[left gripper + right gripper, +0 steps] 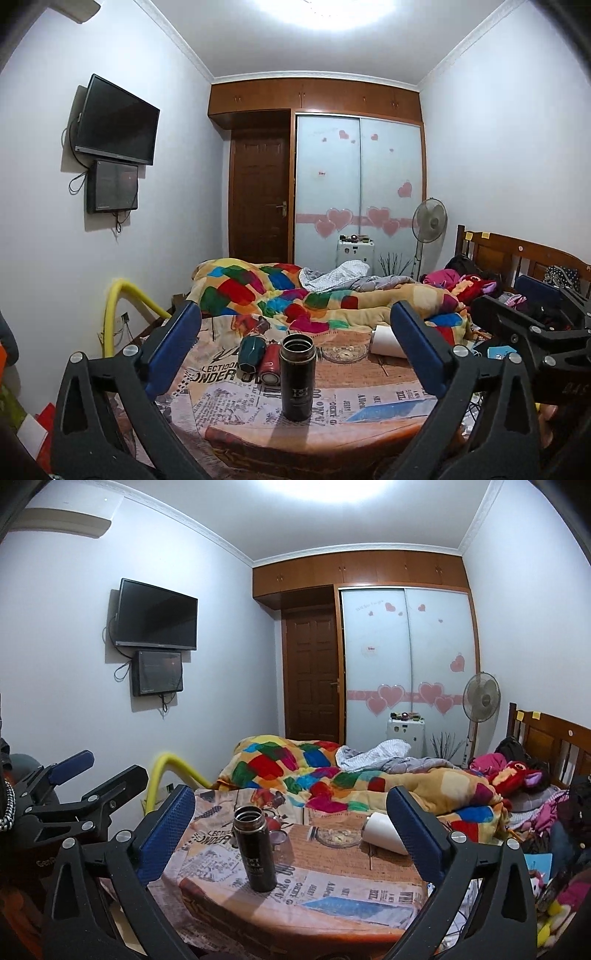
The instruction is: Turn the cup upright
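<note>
A black cup [297, 376] stands upright, mouth up, near the front of a round table [369, 384] covered with a newspaper-print cloth. It also shows in the right wrist view [255, 849]. My left gripper [295, 350] is open and empty, its blue pads wide on either side of the cup and nearer the camera. My right gripper [291, 834] is open and empty, with the cup left of its centre. A white cup [384, 832] lies on its side at the table's far right. A dark green cup [251, 352] and a red cup [269, 365] lie behind the black one.
A glass dish [338, 836] sits mid-table. A bed with a colourful quilt [295, 295] lies behind the table. A yellow rail [122, 306] stands at the left. The right gripper's body [535, 332] shows at the right of the left wrist view.
</note>
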